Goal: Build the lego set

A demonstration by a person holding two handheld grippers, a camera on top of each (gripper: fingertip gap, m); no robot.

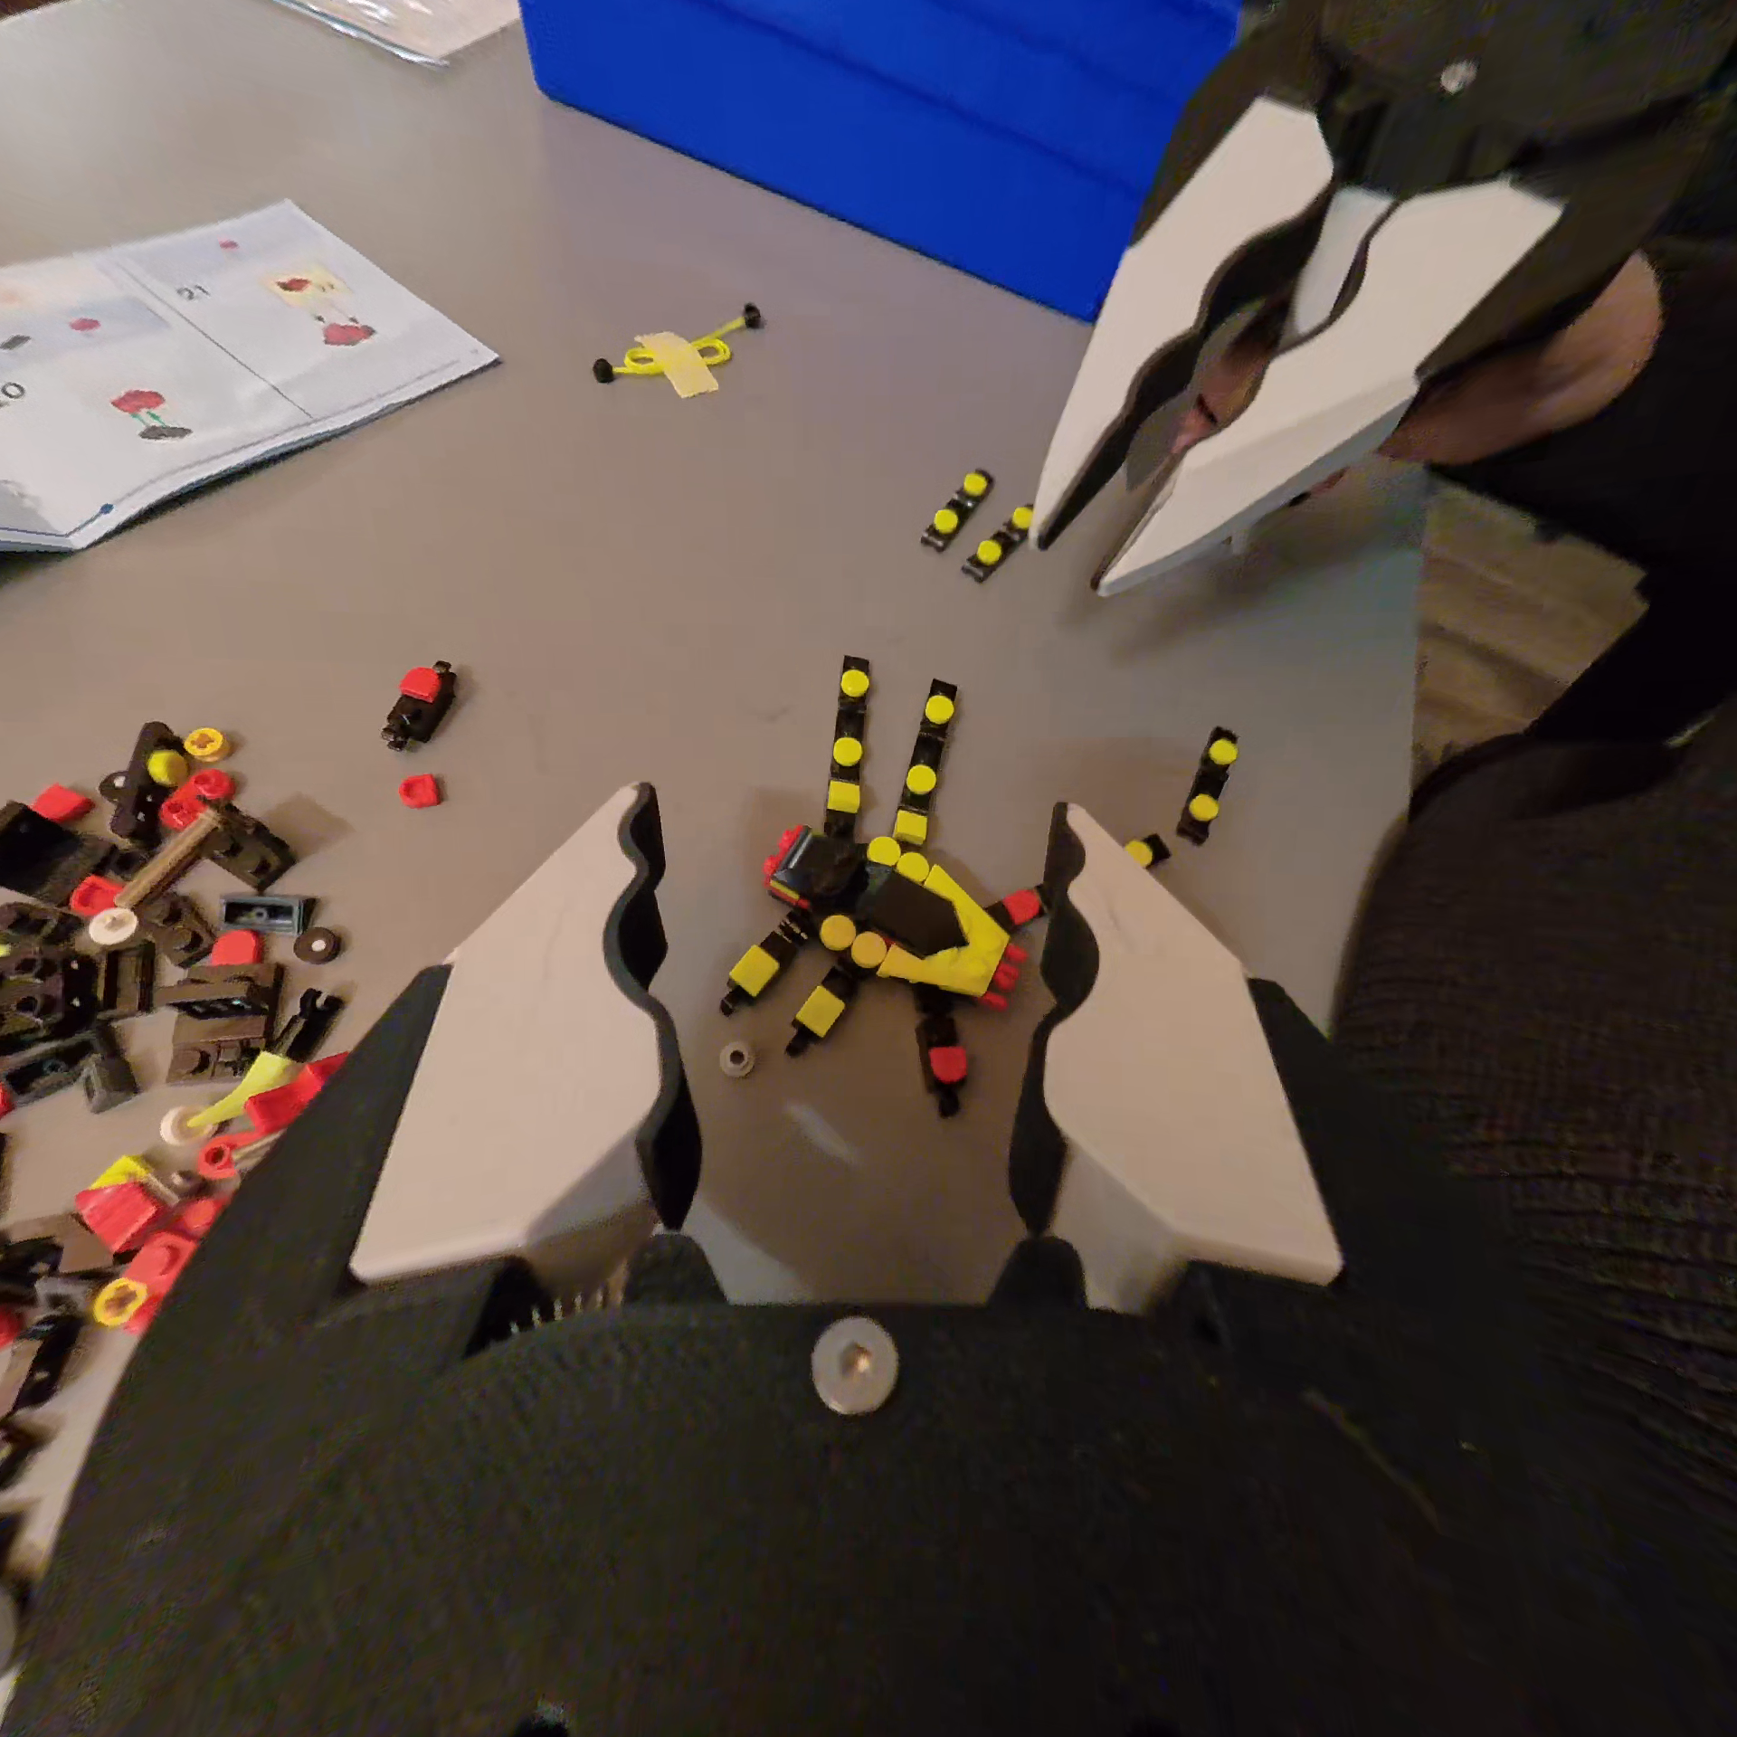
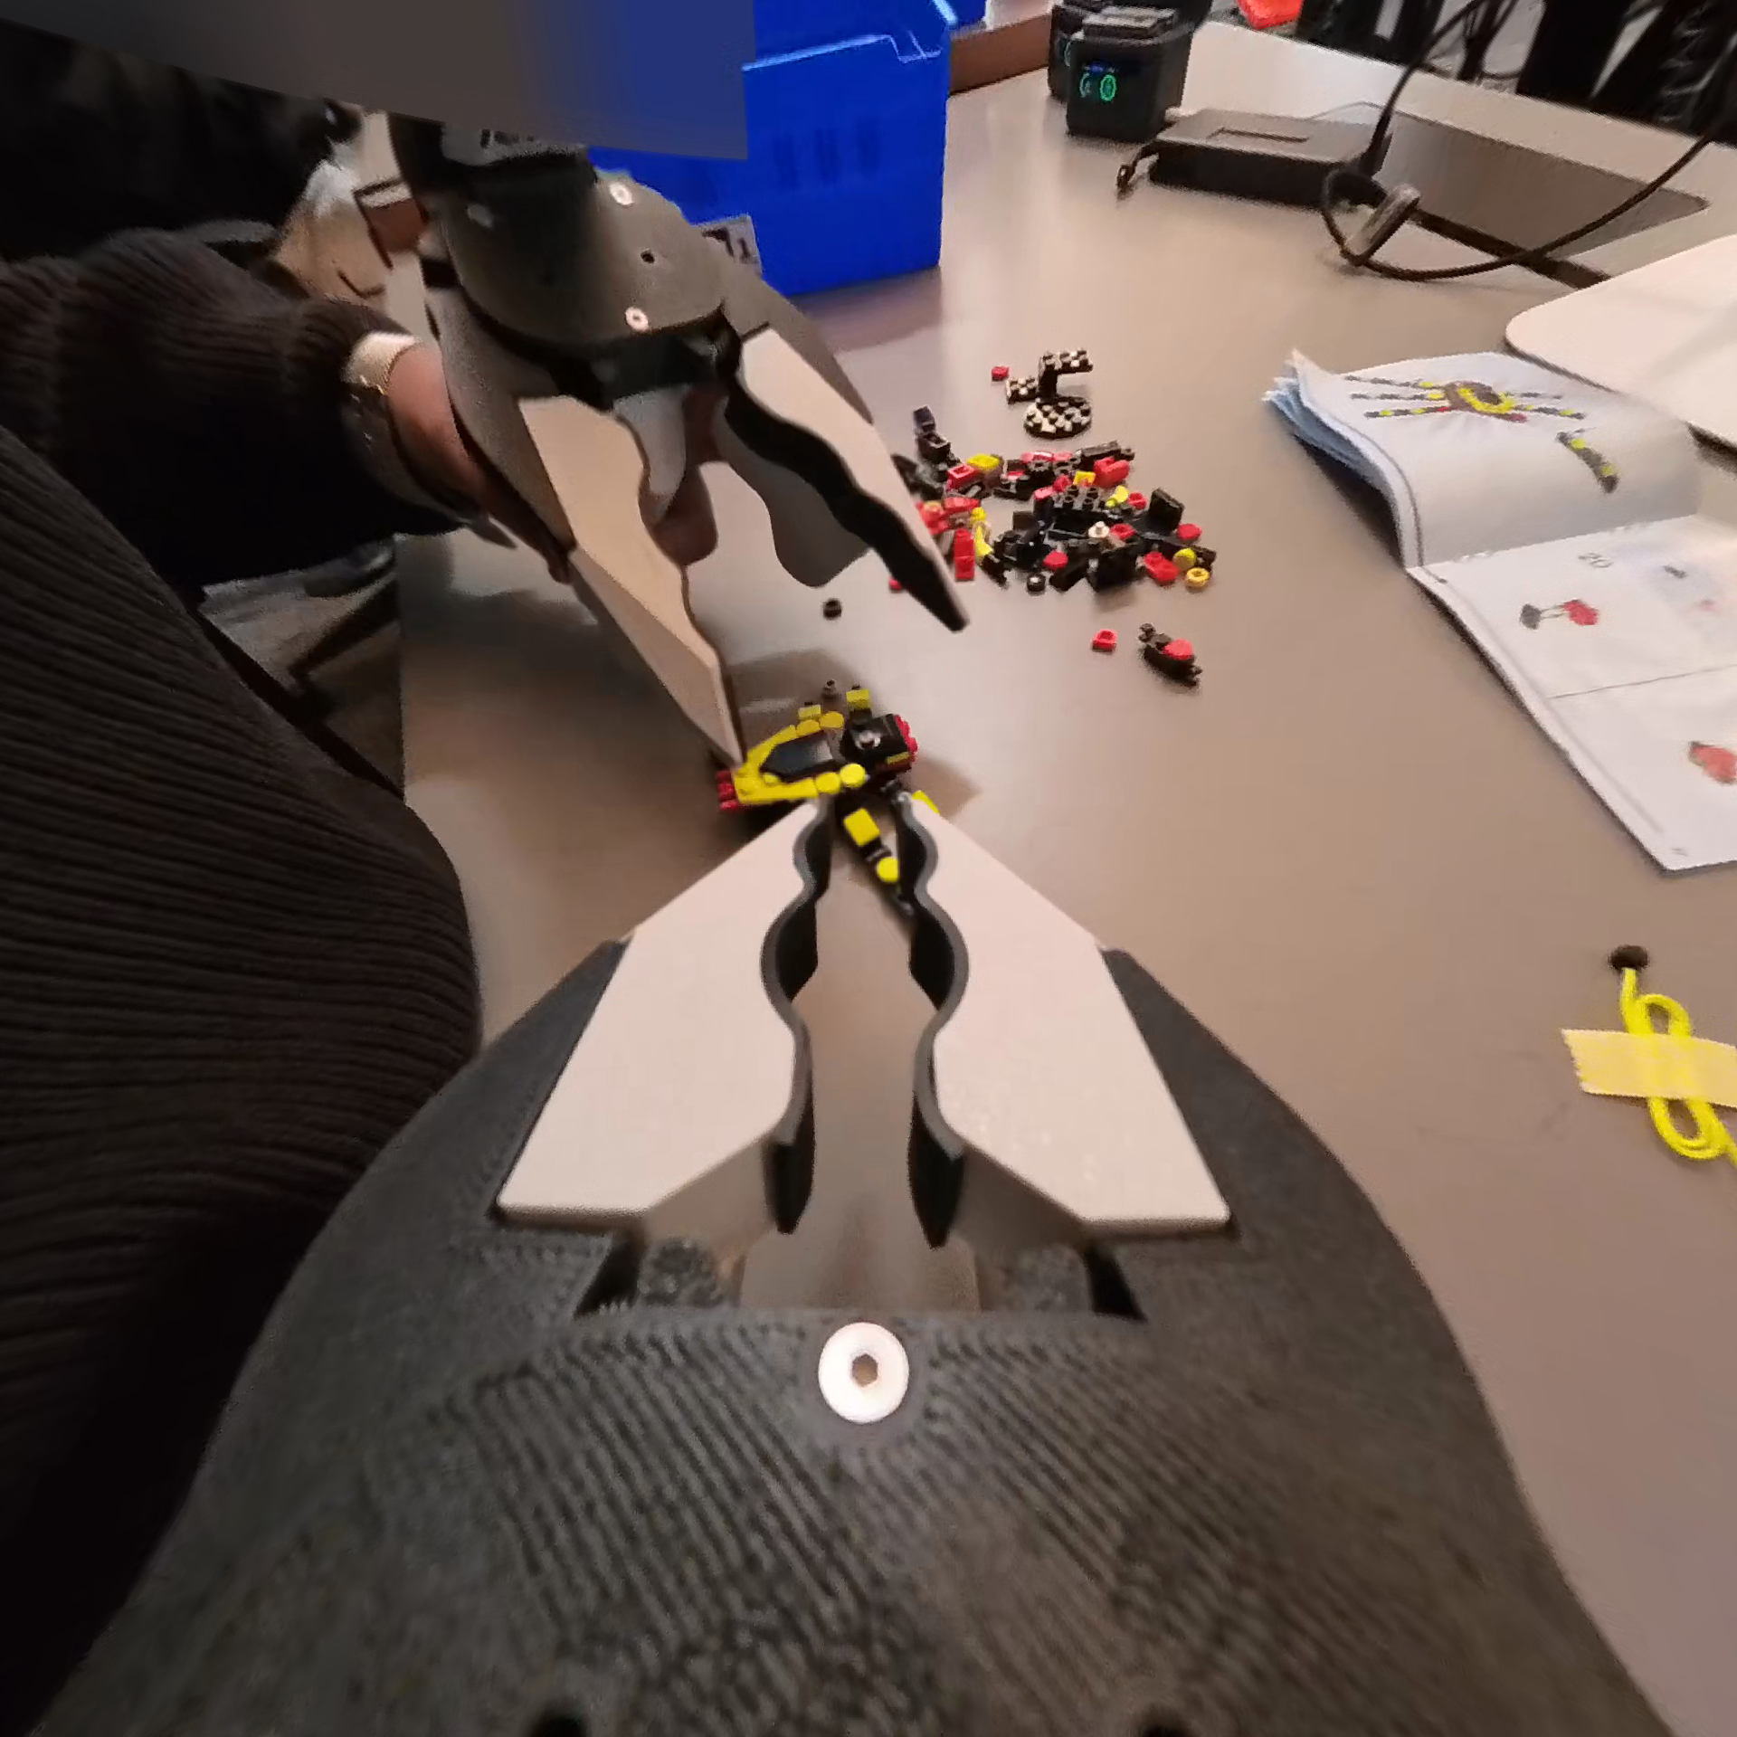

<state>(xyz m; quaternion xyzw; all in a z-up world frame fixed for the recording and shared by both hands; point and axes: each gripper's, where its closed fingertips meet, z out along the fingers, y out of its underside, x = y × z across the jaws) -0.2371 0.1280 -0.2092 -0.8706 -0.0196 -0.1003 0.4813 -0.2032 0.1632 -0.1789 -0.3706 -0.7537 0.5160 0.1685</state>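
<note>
Surface: I am working over a grey table (image 1: 583, 564), with a blue bin (image 1: 846, 122) at its far side and cables and a small device beyond in the right wrist view.
Left gripper (image 1: 851, 818): jaws spread wide and empty, hovering low over the model; in the right wrist view one fingertip sits touching or just beside the model's yellow tail end.
Right gripper (image 2: 860, 818): jaws nearly together with a narrow gap. A black-and-yellow leg lies under or between the tips; I cannot tell whether they pinch it.
Task piece: the spider model (image 1: 893, 916), black and yellow with red accents, lies flat between the left fingers, two long legs pointing away.
Spare legs: three short leg segments (image 1: 959, 512) lie near the right gripper's tips and one more (image 1: 1208, 785) just beside the model.
Loose parts (image 1: 141, 940): a pile to the left, well apart from the model.
Other items: an open instruction booklet (image 1: 226, 357) and a yellow string with tape (image 1: 681, 357), farther off.
Step in hand (my judgement): steadying the body while a leg is attached.
Technique: I would close the left jaws on the body's sides, not the legs, then press the joint straight in.
Risk: sideways force may pop off legs already fitted.
</note>
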